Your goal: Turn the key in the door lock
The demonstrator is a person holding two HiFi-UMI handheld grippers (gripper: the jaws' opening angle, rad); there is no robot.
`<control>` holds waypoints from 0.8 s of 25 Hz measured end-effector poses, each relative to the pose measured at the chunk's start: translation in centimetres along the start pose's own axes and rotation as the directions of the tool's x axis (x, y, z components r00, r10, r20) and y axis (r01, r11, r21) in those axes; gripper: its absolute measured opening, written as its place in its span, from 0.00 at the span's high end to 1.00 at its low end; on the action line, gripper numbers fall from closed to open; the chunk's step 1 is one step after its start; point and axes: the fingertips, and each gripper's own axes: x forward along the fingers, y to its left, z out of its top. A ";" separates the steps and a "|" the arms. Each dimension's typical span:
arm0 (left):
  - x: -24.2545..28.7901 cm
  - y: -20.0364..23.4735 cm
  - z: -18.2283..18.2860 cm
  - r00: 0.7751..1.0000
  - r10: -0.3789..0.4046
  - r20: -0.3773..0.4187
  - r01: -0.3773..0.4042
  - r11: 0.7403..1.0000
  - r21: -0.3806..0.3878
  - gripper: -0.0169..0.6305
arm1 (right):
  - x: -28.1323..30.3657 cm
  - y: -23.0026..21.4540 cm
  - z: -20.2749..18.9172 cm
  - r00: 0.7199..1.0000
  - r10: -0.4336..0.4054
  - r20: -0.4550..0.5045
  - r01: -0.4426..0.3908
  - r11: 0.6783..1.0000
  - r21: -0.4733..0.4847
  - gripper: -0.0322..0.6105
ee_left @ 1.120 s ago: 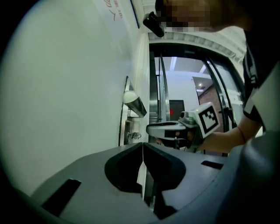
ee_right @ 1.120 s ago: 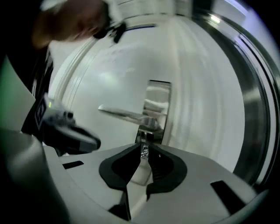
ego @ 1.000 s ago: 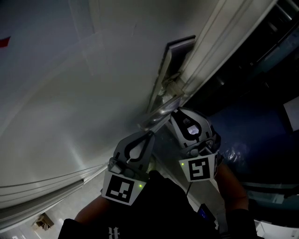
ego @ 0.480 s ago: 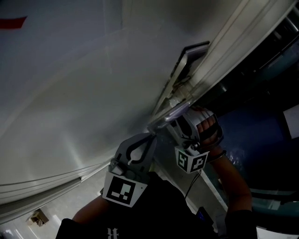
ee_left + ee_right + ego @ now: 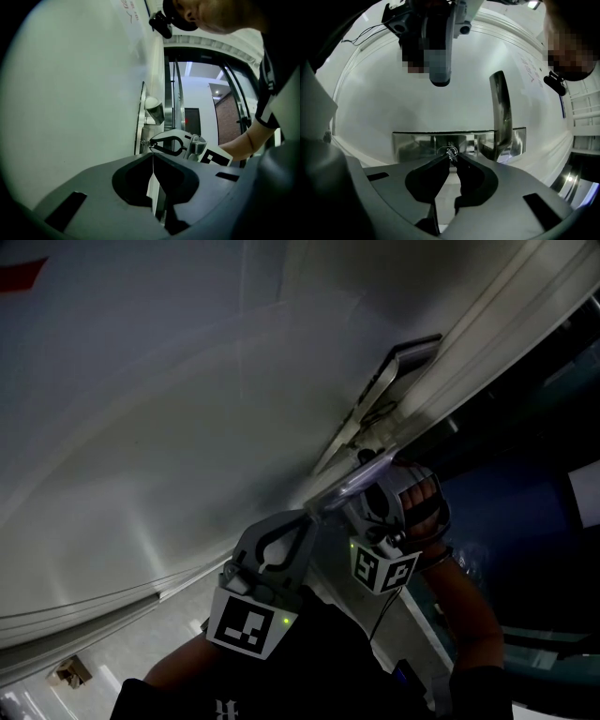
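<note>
1. One white door (image 5: 159, 427) fills most of the head view and forms the pale background in both gripper views. Its edge runs diagonally toward the upper right, with a dark opening beyond it.
2. Two grippers are held close to the door's edge, the left gripper (image 5: 153, 157) lower and further from the lock. Its jaws are pressed together along a thin seam with nothing between them. In the head view its tips lie near the free end of the handle, and I cannot tell whether they touch it.
3. Just beside it, the right gripper (image 5: 452, 158) points straight at the lock. Its jaw tips are closed on the key, and a hand (image 5: 422, 507) wraps the body above its marker cube (image 5: 382, 568).
4. Mounted on the door is a shiny metal lock plate (image 5: 417, 143). It appears as a wide band in the right gripper view and as a narrow strip along the door edge in the head view.
5. Fixed to that plate is a metal lever handle (image 5: 501, 108), which stands clear of the door at the right end of the plate. The right gripper's tips are to the left of it.
6. Smallest is the key (image 5: 449, 152), seated in the lock near the middle of the plate. Its small ring-shaped metal head is pinched between the right gripper's tips, and its angle is too small to read.
</note>
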 end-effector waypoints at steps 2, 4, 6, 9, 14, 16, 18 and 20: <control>0.0 0.0 -0.1 1.000 0.002 0.000 -0.002 1.000 -0.005 0.96 | 0.0 0.0 0.0 1.000 0.016 -0.010 -0.016 0.999 0.050 0.86; 0.0 0.0 0.0 1.000 0.002 -0.002 -0.002 1.000 -0.005 0.96 | 0.0 -0.1 -0.1 1.000 0.025 -0.018 -0.024 0.996 0.088 0.87; 0.0 0.0 0.0 1.000 0.003 0.000 -0.003 1.000 -0.007 0.96 | 0.1 -0.2 -0.1 0.999 0.034 -0.024 -0.030 0.992 0.126 0.87; 0.0 0.0 -0.1 1.000 0.005 -0.002 -0.005 1.000 -0.013 0.96 | 0.1 -0.3 -0.1 0.998 0.053 -0.027 -0.045 0.973 0.226 0.88; -0.1 0.0 -0.1 1.000 0.009 -0.007 -0.009 1.000 -0.006 0.96 | 0.1 -0.4 -0.3 0.997 0.078 -0.025 -0.062 0.920 0.388 0.88; -0.1 0.1 -0.1 1.000 0.013 -0.007 -0.013 1.000 -0.011 0.96 | 0.2 -0.4 -0.3 0.996 0.092 -0.018 -0.073 0.883 0.464 0.89; -0.1 0.1 -0.1 1.000 0.015 -0.009 -0.015 1.000 -0.010 0.96 | 0.2 -0.4 -0.4 0.993 0.116 0.003 -0.096 0.810 0.578 0.91; -0.2 0.1 -0.1 1.000 0.017 -0.009 -0.018 1.000 -0.010 0.96 | 0.2 -0.5 -0.4 0.990 0.138 0.038 -0.123 0.688 0.716 0.92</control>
